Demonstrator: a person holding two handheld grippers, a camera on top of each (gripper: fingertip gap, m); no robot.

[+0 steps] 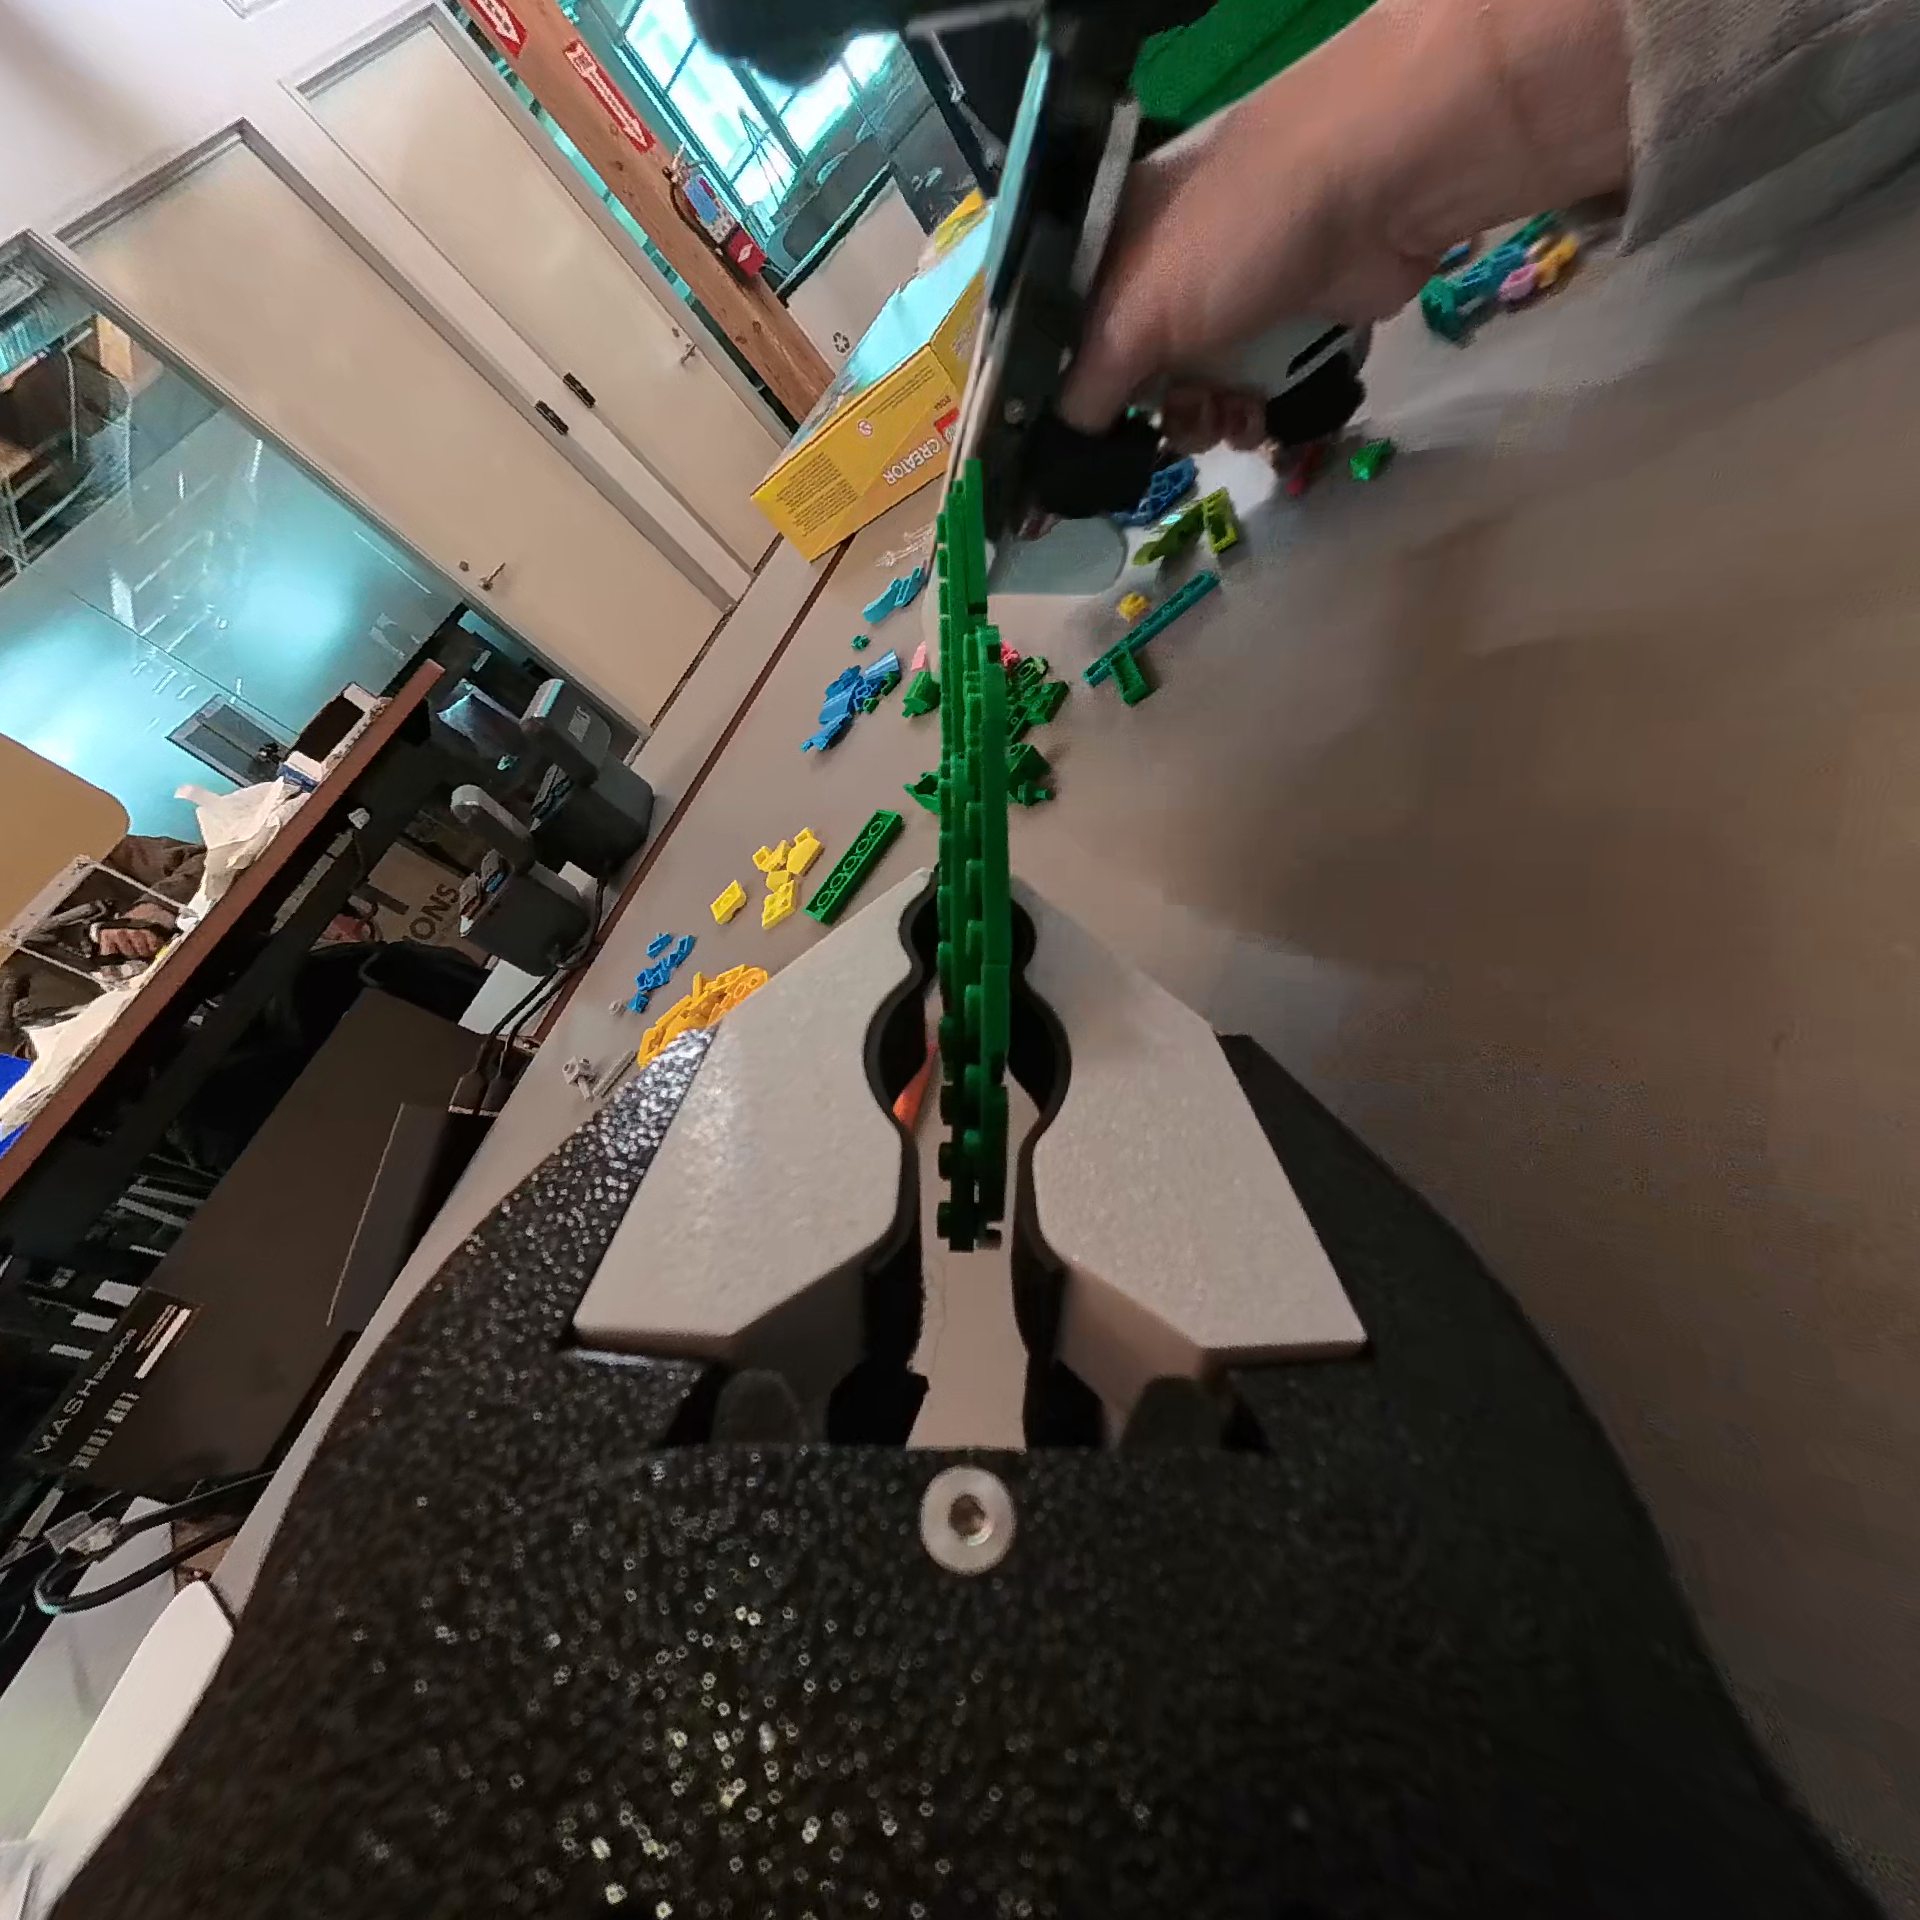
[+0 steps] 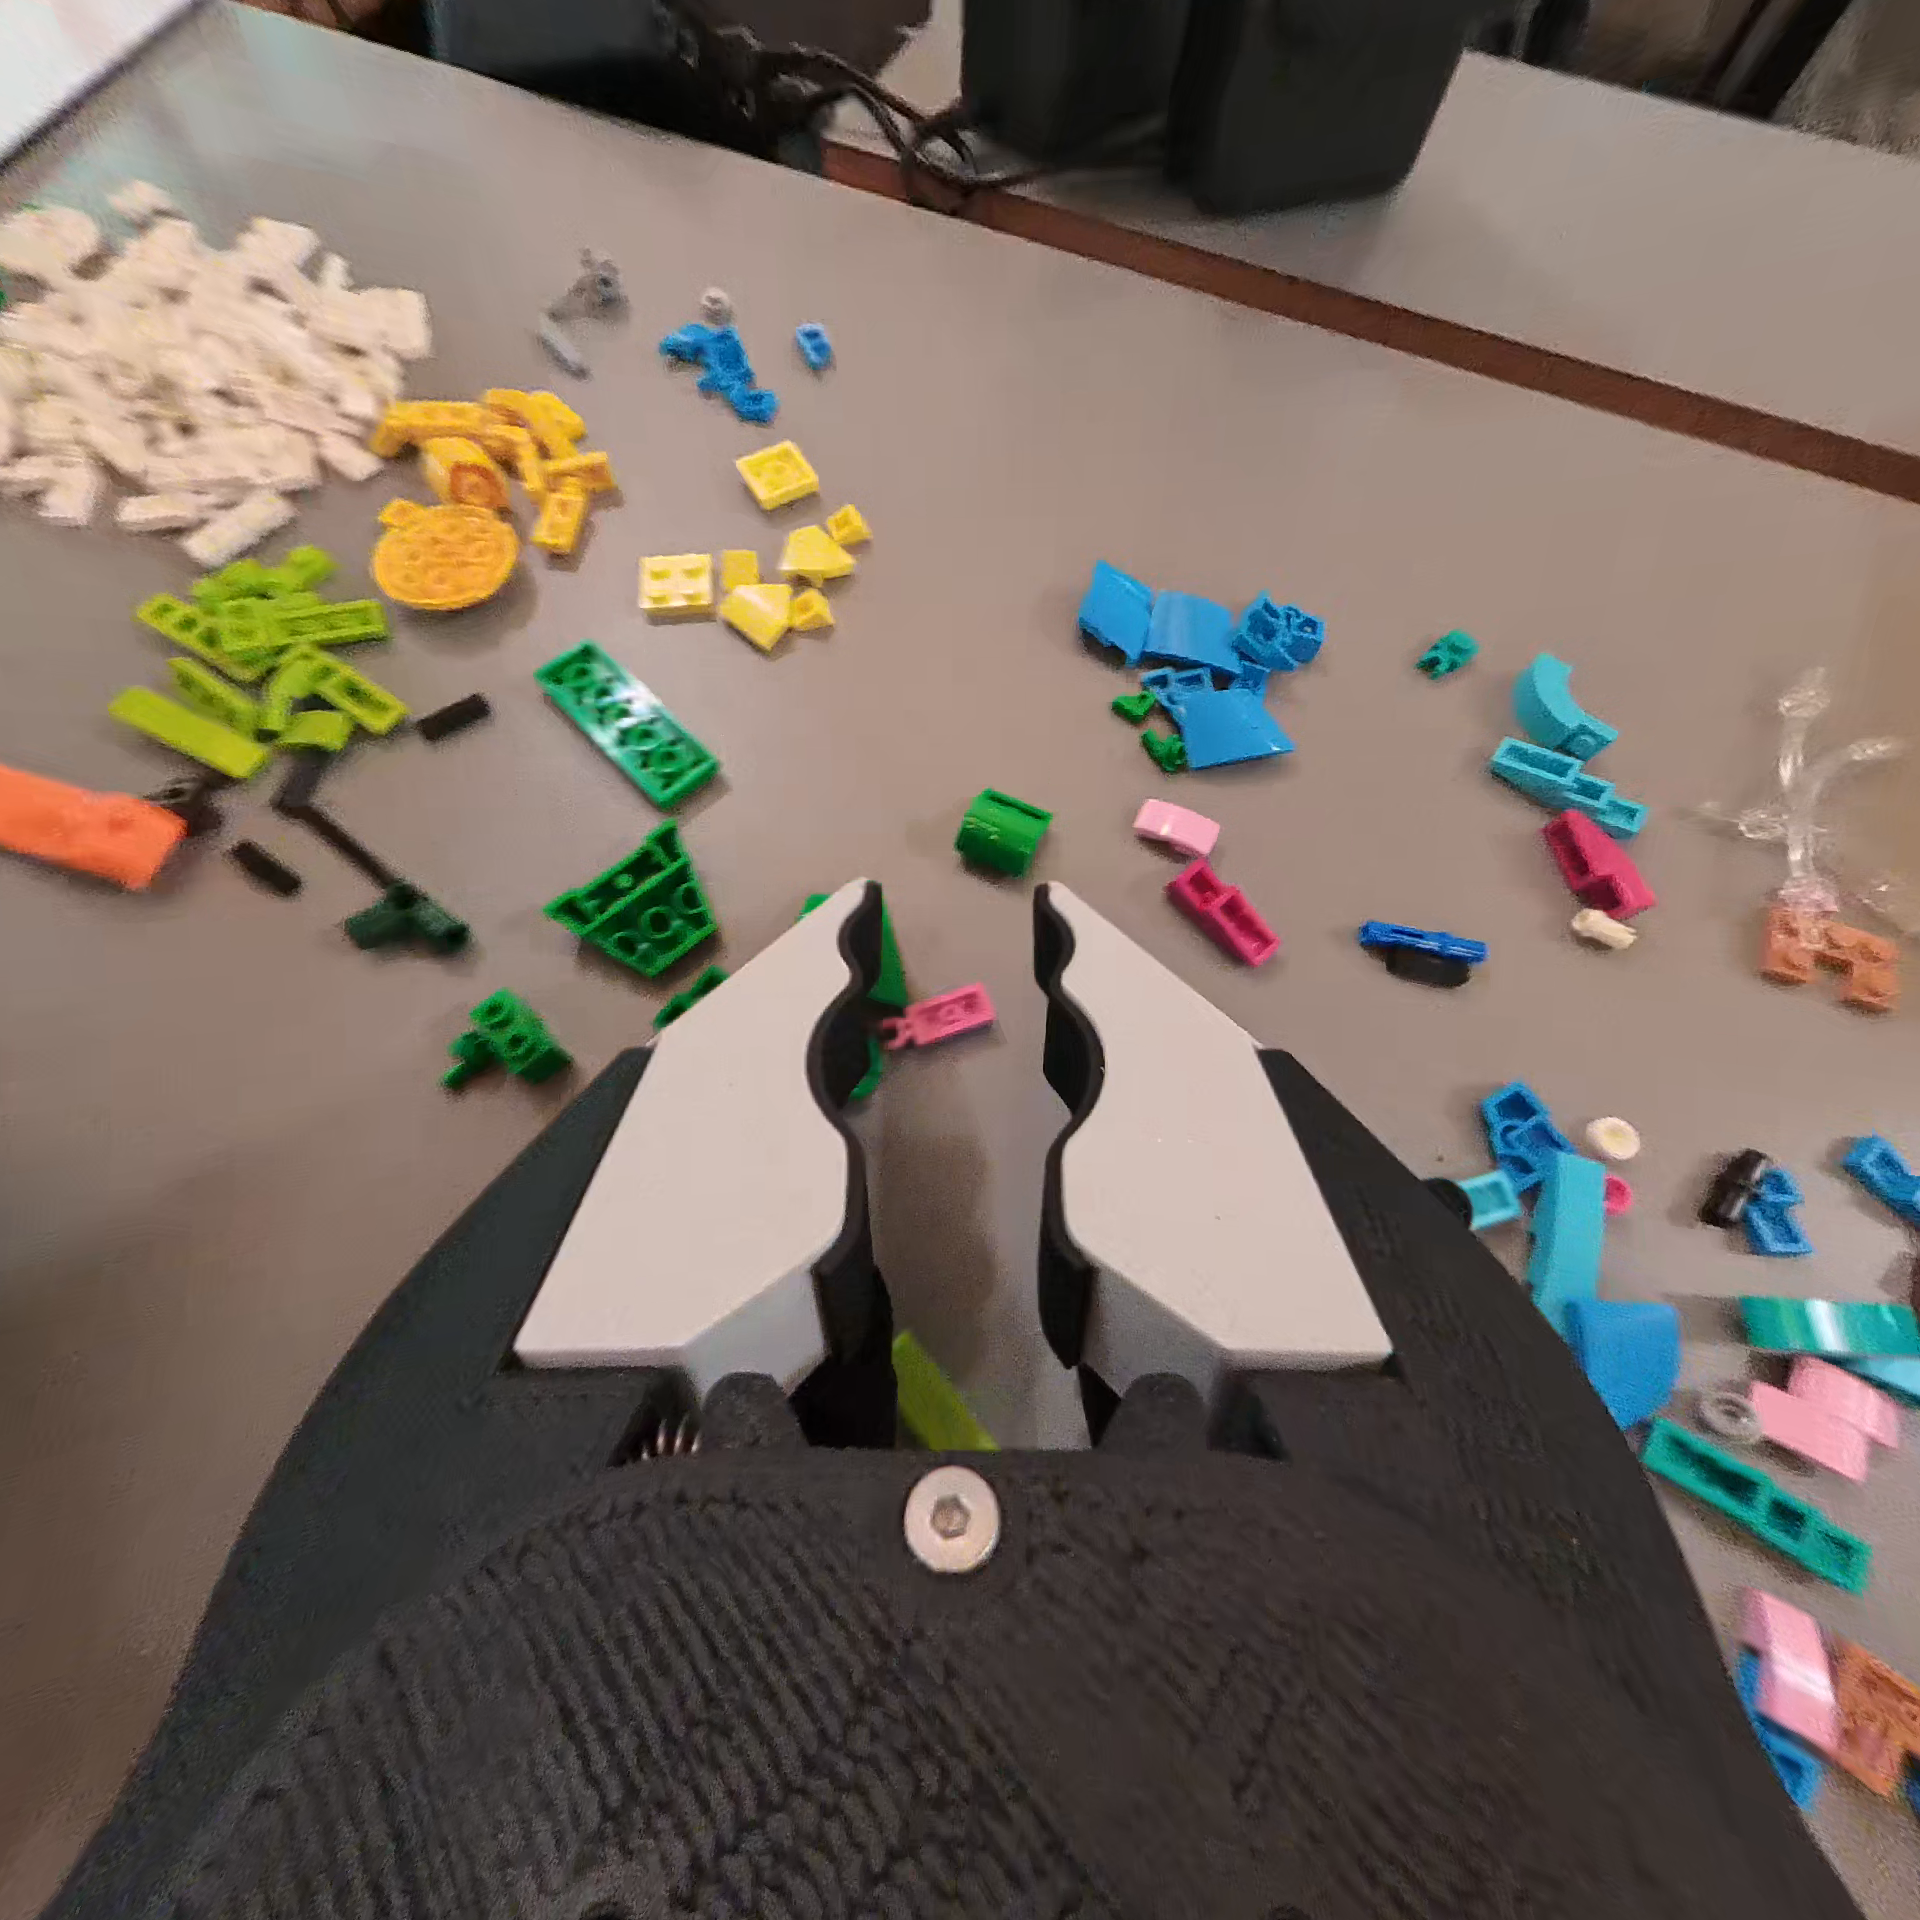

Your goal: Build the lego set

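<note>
Left claw pinches green plate stack (edge-on); right claw gapes, bare, over table.

Grey desk strewn with loose toy bricks sorted by colour. White brick heap far left, orange-yellow pieces beside it, lime plates below. Pale yellow bits mid-desk, blue cluster to right. Crumpled clear plastic wrap at right edge. Yellow box on desk's far end, near white doors.
</note>
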